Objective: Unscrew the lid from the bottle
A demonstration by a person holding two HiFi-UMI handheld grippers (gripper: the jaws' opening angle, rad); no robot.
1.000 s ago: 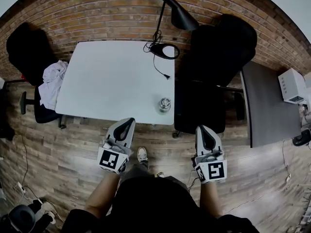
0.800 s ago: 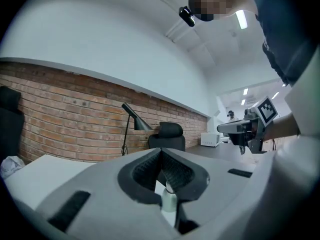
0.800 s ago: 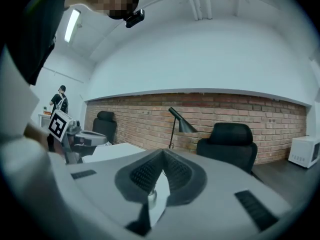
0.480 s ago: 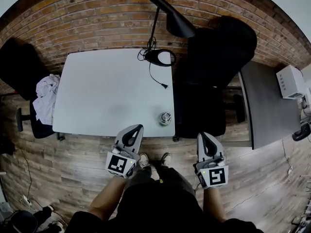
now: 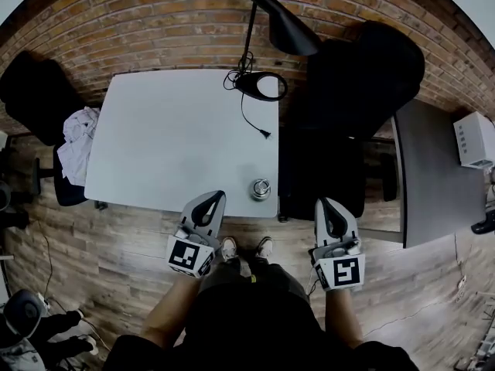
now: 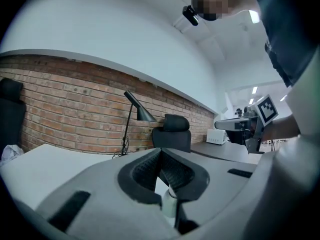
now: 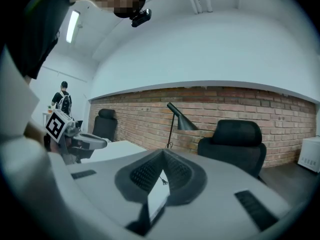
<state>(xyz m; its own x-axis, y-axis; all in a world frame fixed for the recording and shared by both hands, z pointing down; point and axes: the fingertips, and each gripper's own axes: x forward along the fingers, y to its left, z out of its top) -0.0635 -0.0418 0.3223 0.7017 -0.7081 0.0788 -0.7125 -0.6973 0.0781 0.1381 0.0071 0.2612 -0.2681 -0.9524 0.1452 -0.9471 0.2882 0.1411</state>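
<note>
A small clear bottle with a metal lid [image 5: 261, 189] stands upright near the front right corner of the white table [image 5: 178, 130]. My left gripper [image 5: 211, 200] hovers at the table's front edge, just left of the bottle, shut and empty. Through the slit below its closed jaws the bottle [image 6: 169, 202] shows in the left gripper view, with the left gripper [image 6: 160, 152] pointing at it. My right gripper [image 5: 327, 205] is off the table to the right, over the floor, also shut and empty. Its tips [image 7: 162, 153] meet in the right gripper view.
A black desk lamp [image 5: 272, 18] stands at the table's back right, its cable [image 5: 251, 118] trailing over the top. A black office chair [image 5: 352, 83] is right of the table, beyond it a grey desk [image 5: 429, 168]. Clothes [image 5: 77, 141] hang on a chair at the left.
The person has stepped closer to the table, so the bottle now lies nearer both grippers. The left gripper reached the table's front edge. Both grippers stayed shut.
</note>
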